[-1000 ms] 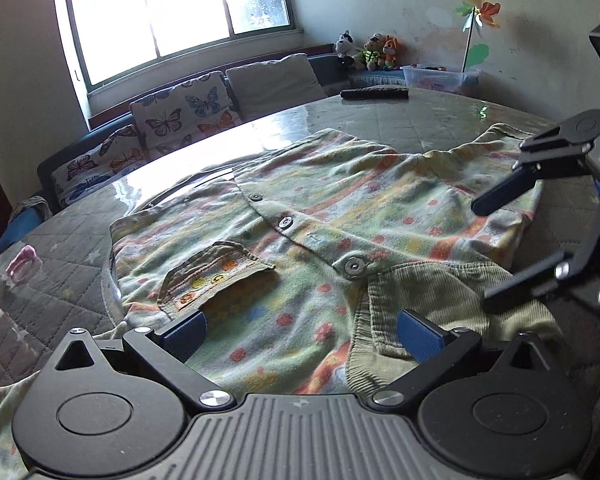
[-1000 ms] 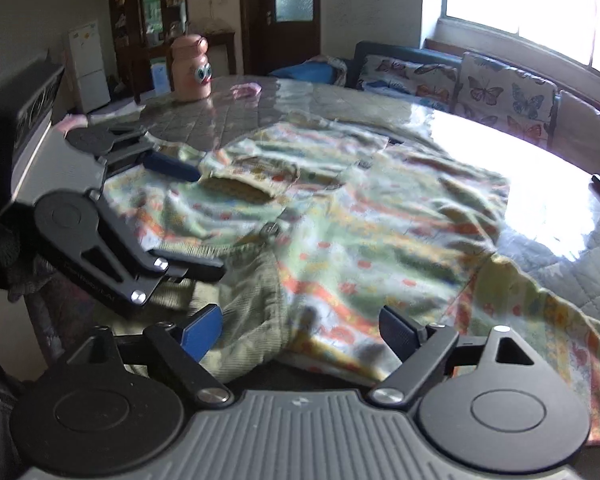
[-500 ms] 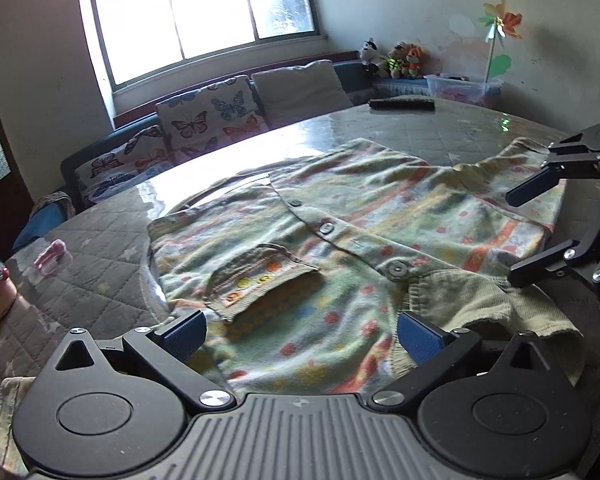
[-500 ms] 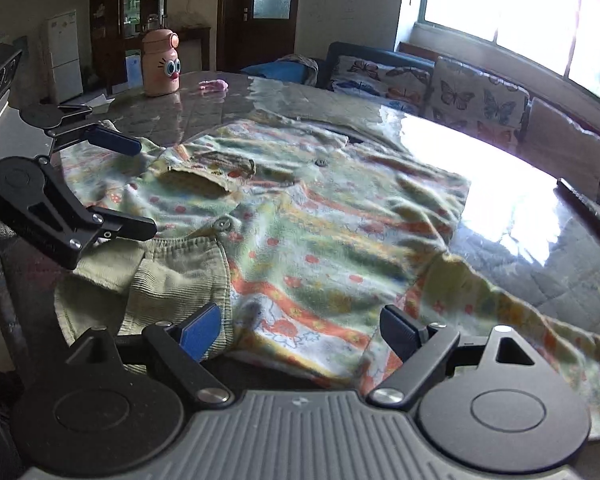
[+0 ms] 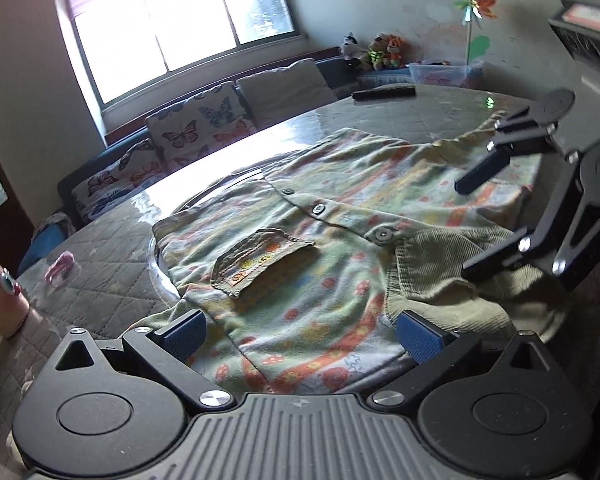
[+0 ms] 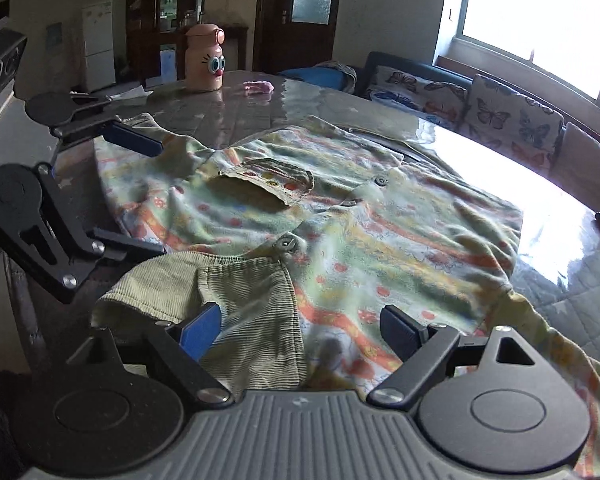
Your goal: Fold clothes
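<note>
1. A patterned button-up shirt [image 5: 340, 216] lies spread flat across the middle of the frame on the glossy quilted surface [image 5: 112, 276], its corduroy collar [image 6: 236, 300] nearest the cameras.
2. The left tongs [image 5: 300, 334] stand wide, holding nothing, over the shirt's near edge.
3. The right tongs [image 6: 300, 328] stand wide too, empty, straddling the collar at lower centre.
4. A peach cartoon-eyed bottle [image 6: 204, 58] stands upper left.

We see a pale green shirt [image 5: 340, 208] with orange stripes and red dots (olive corduroy collar [image 6: 236, 292]), butterfly-print cushions [image 5: 196, 128], a grey quilted table [image 5: 100, 280], and blue gripper pads [image 5: 182, 334].
</note>
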